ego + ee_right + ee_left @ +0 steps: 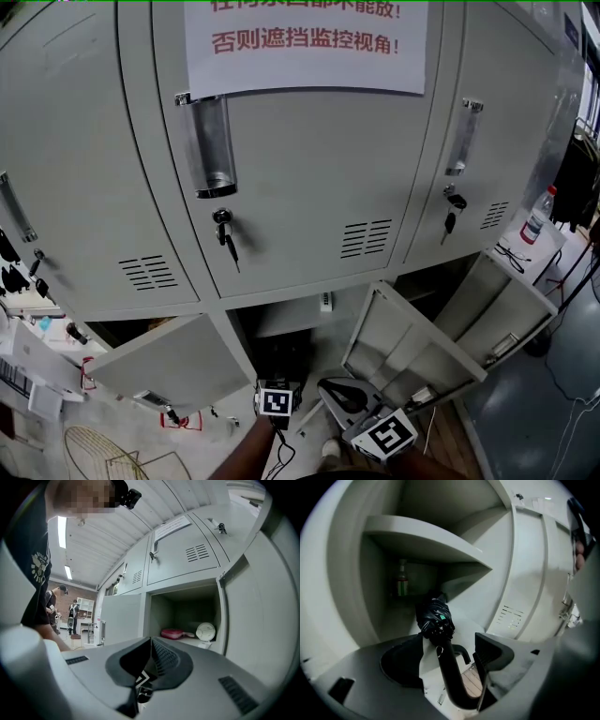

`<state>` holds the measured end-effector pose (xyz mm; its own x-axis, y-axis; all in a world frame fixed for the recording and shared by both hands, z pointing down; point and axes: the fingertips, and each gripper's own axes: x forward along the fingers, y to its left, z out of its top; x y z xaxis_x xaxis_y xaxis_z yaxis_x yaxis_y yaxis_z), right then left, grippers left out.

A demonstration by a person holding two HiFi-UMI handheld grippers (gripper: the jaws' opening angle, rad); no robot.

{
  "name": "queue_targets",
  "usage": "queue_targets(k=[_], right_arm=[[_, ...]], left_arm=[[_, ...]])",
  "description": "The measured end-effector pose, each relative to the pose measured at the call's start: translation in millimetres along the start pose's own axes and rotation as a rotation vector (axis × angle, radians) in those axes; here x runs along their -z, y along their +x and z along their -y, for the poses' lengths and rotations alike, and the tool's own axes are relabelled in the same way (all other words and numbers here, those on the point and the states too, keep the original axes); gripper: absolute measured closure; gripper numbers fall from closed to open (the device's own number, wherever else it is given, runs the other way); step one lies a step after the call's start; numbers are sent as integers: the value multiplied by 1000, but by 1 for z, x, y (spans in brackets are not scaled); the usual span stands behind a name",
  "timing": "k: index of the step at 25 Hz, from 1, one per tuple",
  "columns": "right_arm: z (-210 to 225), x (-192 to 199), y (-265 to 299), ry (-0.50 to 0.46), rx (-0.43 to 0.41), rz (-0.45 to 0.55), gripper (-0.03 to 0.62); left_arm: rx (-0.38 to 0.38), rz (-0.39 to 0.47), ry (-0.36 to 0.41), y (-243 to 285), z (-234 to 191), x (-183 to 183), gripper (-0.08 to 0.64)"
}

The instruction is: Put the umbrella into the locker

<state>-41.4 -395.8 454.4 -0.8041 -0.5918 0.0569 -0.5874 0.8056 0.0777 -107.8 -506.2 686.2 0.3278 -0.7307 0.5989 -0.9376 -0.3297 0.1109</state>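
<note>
Left gripper (449, 641), parted, flanks umbrella (436, 618); bottle (401, 579) behind.

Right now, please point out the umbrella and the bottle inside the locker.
umbrella (435, 617): left gripper view, on its folded black canopy.
bottle (401, 582): left gripper view, on its greenish middle part.

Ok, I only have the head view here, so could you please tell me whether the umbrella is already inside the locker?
Observer: Partly. In the left gripper view the umbrella lies with its folded canopy inside the locker, below the shelf.
Operator: Is the left gripper clamped on it?
Observer: No, the left gripper has its jaws apart, with the curved handle between them.
Operator: And the right one?
Observer: The right gripper has its jaws together, with nothing between them.
</note>
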Motion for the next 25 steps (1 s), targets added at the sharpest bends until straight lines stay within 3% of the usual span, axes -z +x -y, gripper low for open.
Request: queue_targets(k=[11,15,18,25], right_arm=[[-21,-8,-15,24,13,24,560],[-21,-8,-22,-11,26,28,560],[-23,-7,-25,10,34,20,560],[-21,-6,-30,3,53,26,560]], left_arm=[[38,-31,-16,-30,20,41,215],[12,-44,-5,-35,25,61,216],[-20,-38,12,-36,25,64,303],[-25,-38,7,-36,24,56,311]])
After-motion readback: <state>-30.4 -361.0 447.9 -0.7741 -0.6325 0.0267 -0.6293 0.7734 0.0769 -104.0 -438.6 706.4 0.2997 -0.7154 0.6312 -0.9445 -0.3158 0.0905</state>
